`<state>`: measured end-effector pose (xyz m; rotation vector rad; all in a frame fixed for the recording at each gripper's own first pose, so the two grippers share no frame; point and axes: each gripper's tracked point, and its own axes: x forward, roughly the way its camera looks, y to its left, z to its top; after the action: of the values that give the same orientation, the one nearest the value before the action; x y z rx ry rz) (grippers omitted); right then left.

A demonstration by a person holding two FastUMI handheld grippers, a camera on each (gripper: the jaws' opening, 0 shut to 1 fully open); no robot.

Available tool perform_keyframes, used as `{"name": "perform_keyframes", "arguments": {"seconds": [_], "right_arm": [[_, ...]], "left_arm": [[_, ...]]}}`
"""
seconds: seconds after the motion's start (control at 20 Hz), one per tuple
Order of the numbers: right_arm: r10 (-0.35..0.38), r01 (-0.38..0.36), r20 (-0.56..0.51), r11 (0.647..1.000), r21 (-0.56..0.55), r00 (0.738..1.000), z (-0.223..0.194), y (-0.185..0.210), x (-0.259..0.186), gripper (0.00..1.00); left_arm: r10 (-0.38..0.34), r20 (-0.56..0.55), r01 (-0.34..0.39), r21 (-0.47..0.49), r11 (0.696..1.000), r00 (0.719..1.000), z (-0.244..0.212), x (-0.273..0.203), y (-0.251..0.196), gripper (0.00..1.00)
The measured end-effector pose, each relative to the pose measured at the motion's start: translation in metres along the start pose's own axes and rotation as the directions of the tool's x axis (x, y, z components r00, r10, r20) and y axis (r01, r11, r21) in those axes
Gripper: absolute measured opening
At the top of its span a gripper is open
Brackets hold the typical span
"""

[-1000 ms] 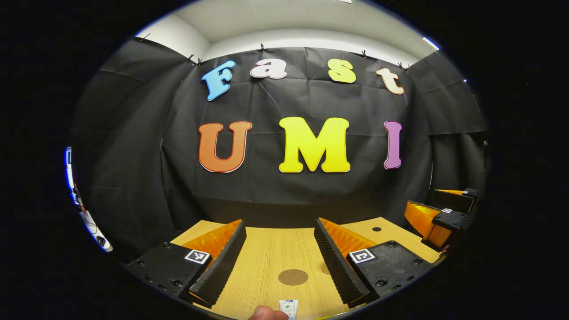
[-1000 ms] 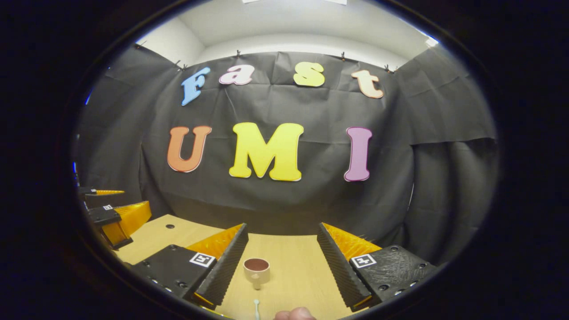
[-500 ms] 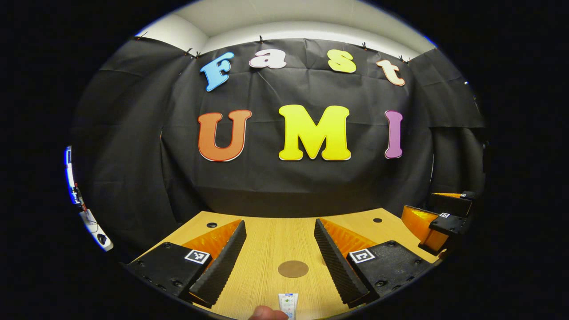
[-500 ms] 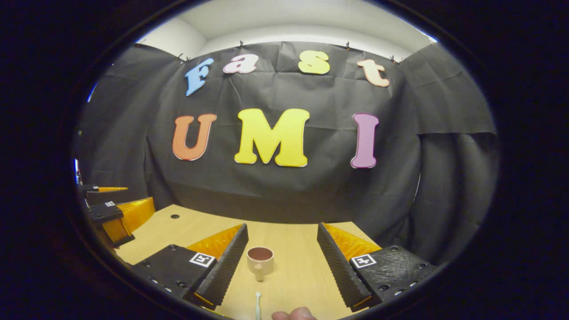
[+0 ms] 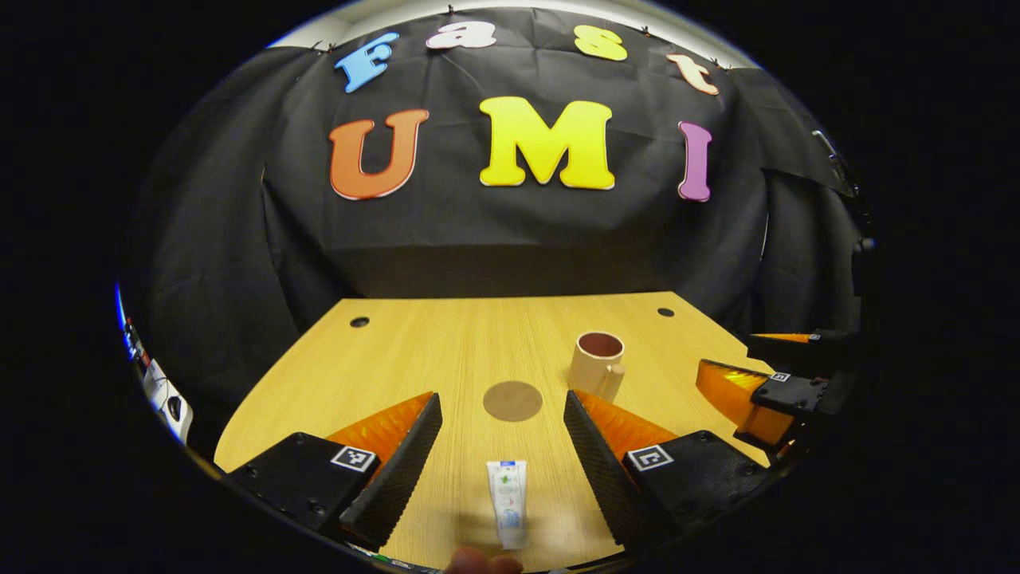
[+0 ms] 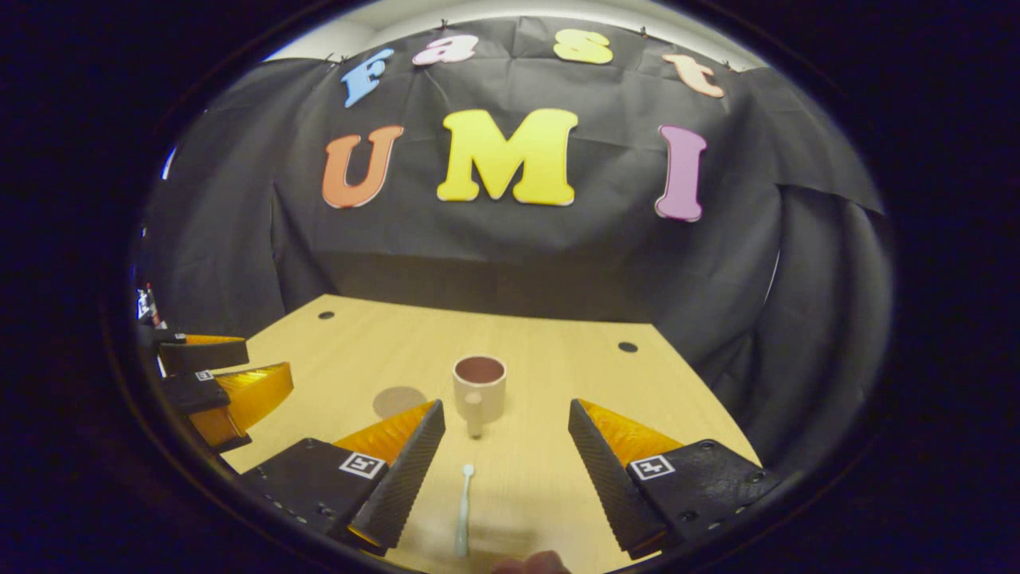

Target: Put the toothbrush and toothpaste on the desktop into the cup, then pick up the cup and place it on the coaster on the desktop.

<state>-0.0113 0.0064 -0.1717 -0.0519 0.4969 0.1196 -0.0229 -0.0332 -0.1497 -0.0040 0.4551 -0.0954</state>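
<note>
A white toothpaste tube (image 5: 508, 505) lies flat on the wooden desktop (image 5: 382, 359), between and below the fingers of my open left gripper (image 5: 502, 408). A round brown coaster (image 5: 512, 400) sits just beyond it. The beige cup (image 5: 598, 363) stands upright to the coaster's right, its handle toward me. In the right gripper view, a pale toothbrush (image 6: 463, 510) lies lengthwise between the fingers of my open right gripper (image 6: 506, 412). The cup (image 6: 479, 388) is straight ahead of it, with the coaster (image 6: 398, 401) to the cup's left. Both grippers hang above the desk holding nothing.
The right gripper (image 5: 765, 391) shows at the right edge of the left gripper view. The left gripper (image 6: 223, 391) shows at the left edge of the right gripper view. Small round holes (image 5: 359, 322) mark the desk's far corners. A person's fingertip (image 5: 482, 564) peeks in at the bottom.
Both views have tilted down, showing far more of the desk. The cup has come into the left gripper view. The toothpaste and toothbrush now show at full length. Both grippers stay open.
</note>
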Motion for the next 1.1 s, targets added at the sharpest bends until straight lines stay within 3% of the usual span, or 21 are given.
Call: {"name": "perform_keyframes", "arguments": {"seconds": [0.15,0.25,0.3,0.5,0.8,0.85,1.1], "right_arm": [[0.013,-0.012,-0.106,1.000,0.012,0.994,-0.031,0.005,0.007,0.99],[0.019,-0.017,-0.168,1.000,0.017,0.986,-0.047,0.010,0.011,0.92],[0.027,-0.025,-0.199,1.000,0.015,0.980,-0.055,0.013,0.014,0.99],[0.046,-0.049,-0.365,0.999,0.001,0.930,-0.095,0.024,0.026,0.96],[0.040,-0.060,-0.475,0.998,-0.029,0.879,-0.125,0.031,0.044,0.99],[0.042,-0.062,-0.487,0.998,-0.025,0.872,-0.129,0.033,0.047,0.95],[0.030,-0.041,-0.525,0.999,-0.010,0.851,-0.140,0.036,0.064,0.95]], "left_arm": [[-0.001,-0.107,-0.002,-0.028,1.000,0.994,-0.032,0.001,0.003,0.98],[0.004,-0.190,-0.013,-0.045,0.999,0.982,-0.056,0.005,0.004,0.99],[0.005,-0.247,-0.018,-0.053,0.998,0.969,-0.072,0.008,0.005,0.99],[-0.034,-0.394,-0.020,-0.131,0.991,0.919,-0.112,0.001,0.004,0.99],[-0.067,-0.503,-0.011,-0.152,0.988,0.862,-0.144,0.000,-0.003,0.99],[-0.070,-0.513,-0.010,-0.151,0.988,0.856,-0.147,-0.001,-0.004,0.99],[-0.070,-0.523,-0.019,-0.163,0.986,0.850,-0.153,-0.003,-0.005,0.99]]}}
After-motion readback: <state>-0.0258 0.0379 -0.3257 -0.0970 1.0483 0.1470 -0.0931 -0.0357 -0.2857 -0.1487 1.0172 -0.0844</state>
